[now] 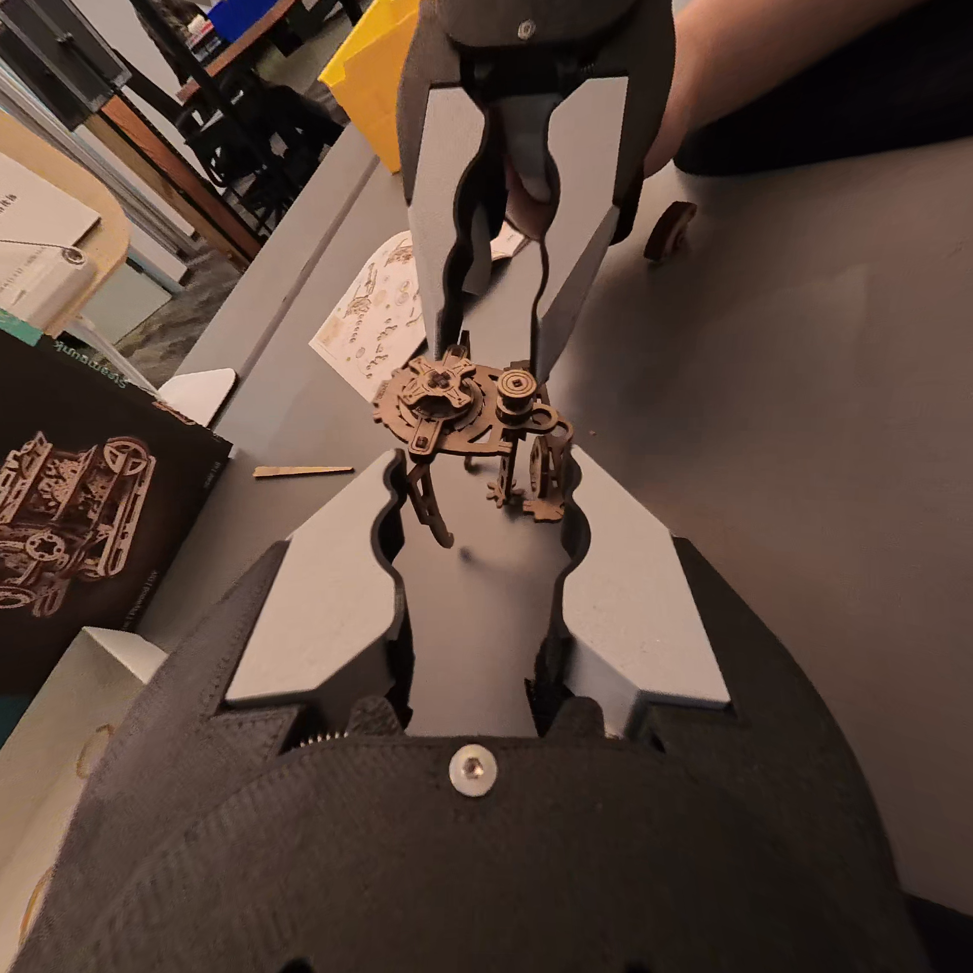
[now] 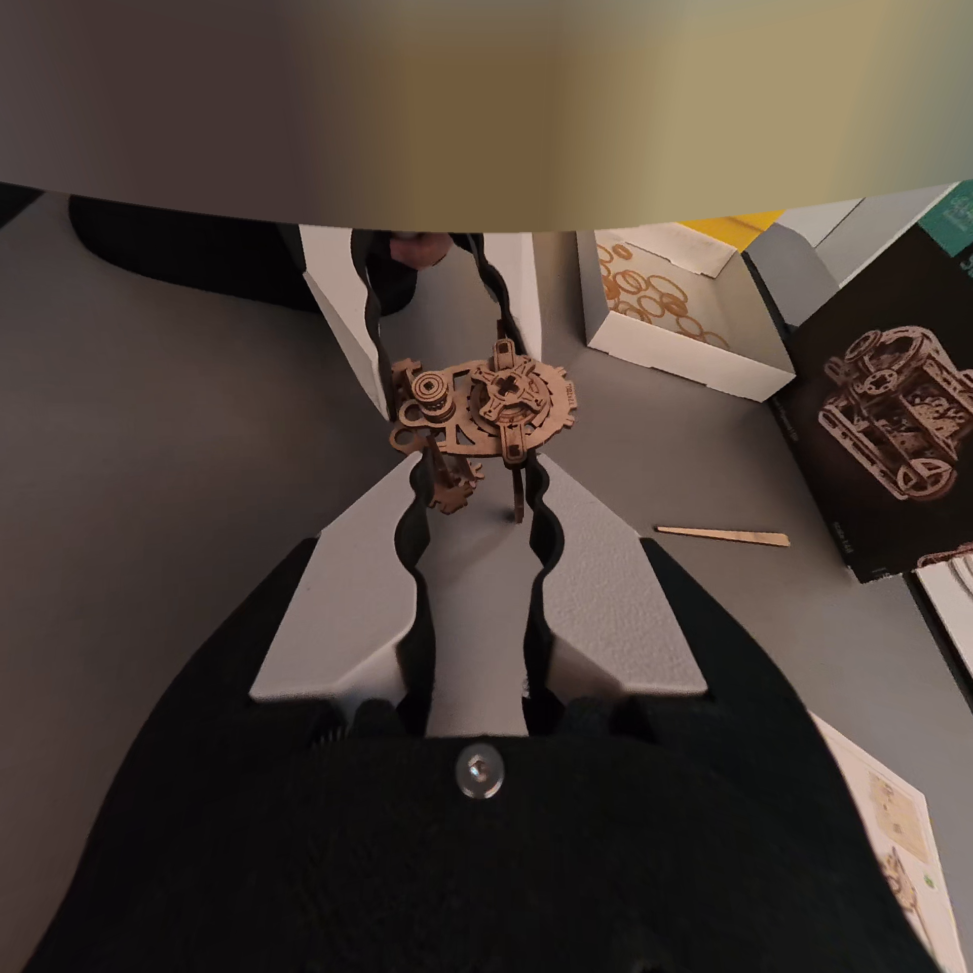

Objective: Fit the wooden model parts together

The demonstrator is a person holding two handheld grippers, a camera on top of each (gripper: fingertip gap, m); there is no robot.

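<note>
We hold the wooden gear assembly (image 1: 463, 416) between our two tools, standing on its thin legs on the grey table (image 1: 790, 421). Our left gripper (image 1: 482, 463) brackets its near side with the jaws fairly wide; whether the tips press the wood we cannot tell. Our right gripper (image 2: 476, 463) meets it from the opposite side, jaws likewise parted around its edge. A wooden stick (image 2: 724, 537) lies nearby, beside the dark kit box (image 2: 884, 400).

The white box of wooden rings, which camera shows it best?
The right wrist view: the white box sits open beyond the wooden model, rings visible inside. The left wrist view shows no rings.
</note>
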